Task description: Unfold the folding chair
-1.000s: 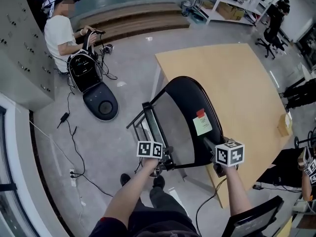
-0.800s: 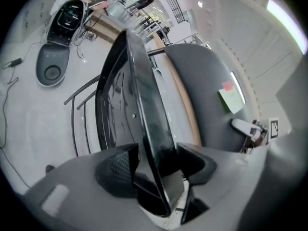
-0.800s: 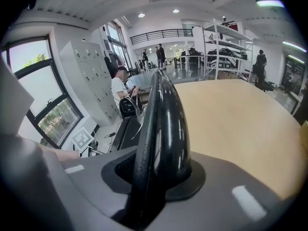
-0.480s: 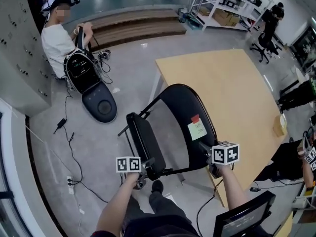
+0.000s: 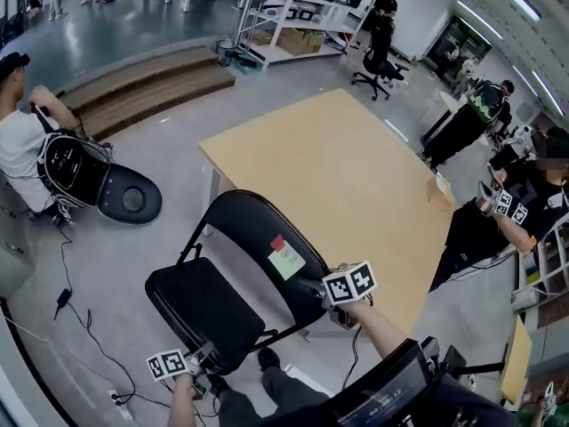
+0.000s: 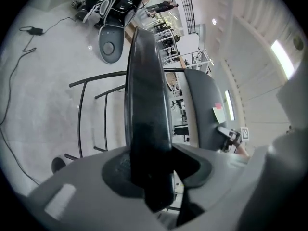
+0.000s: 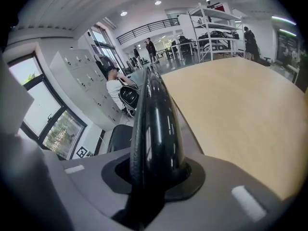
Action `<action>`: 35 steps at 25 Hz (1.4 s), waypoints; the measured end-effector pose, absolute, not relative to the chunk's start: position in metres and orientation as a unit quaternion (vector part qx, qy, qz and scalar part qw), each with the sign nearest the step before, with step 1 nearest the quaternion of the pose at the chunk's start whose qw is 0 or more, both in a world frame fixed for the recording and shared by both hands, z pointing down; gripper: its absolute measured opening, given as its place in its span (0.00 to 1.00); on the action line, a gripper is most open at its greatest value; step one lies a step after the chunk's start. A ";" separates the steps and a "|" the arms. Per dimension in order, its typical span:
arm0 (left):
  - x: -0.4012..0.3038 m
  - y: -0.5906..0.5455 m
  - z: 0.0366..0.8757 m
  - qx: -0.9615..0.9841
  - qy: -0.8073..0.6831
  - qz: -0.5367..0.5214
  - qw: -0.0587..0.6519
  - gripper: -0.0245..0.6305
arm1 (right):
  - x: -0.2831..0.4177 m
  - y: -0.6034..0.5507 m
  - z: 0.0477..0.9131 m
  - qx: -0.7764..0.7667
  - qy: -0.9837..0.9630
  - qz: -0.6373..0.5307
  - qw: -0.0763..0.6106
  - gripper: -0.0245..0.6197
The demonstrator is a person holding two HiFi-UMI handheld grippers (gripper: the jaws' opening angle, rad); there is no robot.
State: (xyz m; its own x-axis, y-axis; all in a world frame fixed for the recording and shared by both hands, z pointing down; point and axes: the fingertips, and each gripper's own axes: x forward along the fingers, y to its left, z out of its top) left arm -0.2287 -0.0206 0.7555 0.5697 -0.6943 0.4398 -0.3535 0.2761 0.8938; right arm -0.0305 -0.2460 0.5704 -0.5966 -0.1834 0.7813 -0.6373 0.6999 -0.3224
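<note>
The black metal folding chair (image 5: 233, 278) stands opened on the grey floor just beside the light wooden table (image 5: 356, 176). Its padded seat (image 5: 197, 307) lies on the side away from the table, and its backrest (image 5: 253, 234) bears 1 pale green note (image 5: 286, 261). The left gripper (image 5: 204, 358), whose jaws have just been closing, pinches the seat's edge farthest from the table. The right gripper (image 5: 313, 286) is clamped narrowly on the backrest's rim nearest the table.

Note (image 5: 285, 261), print too small to read; seated person (image 5: 21, 154), cut off — left edge
</note>
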 end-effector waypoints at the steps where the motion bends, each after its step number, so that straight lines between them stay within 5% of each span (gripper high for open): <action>1: -0.231 -0.016 0.766 0.583 -0.448 -0.133 0.665 0.29 | -0.028 -0.246 0.577 0.243 -0.839 0.306 0.379 0.21; 24: -0.262 -0.005 0.879 0.574 -0.459 -0.163 0.658 0.38 | -0.002 -0.263 0.609 0.222 -0.831 0.362 0.358 0.18; 35: -0.270 0.033 0.895 0.529 -0.487 -0.152 0.679 0.51 | -0.004 -0.262 0.622 0.180 -0.822 0.405 0.358 0.16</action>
State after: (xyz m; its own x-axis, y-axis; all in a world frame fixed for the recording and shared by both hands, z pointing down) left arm -0.2703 0.0327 0.8948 0.4801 -0.7208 0.4999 -0.3081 0.3951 0.8655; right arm -0.0037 -0.2617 0.6217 -0.6789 -0.0055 0.7342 -0.5859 0.6066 -0.5373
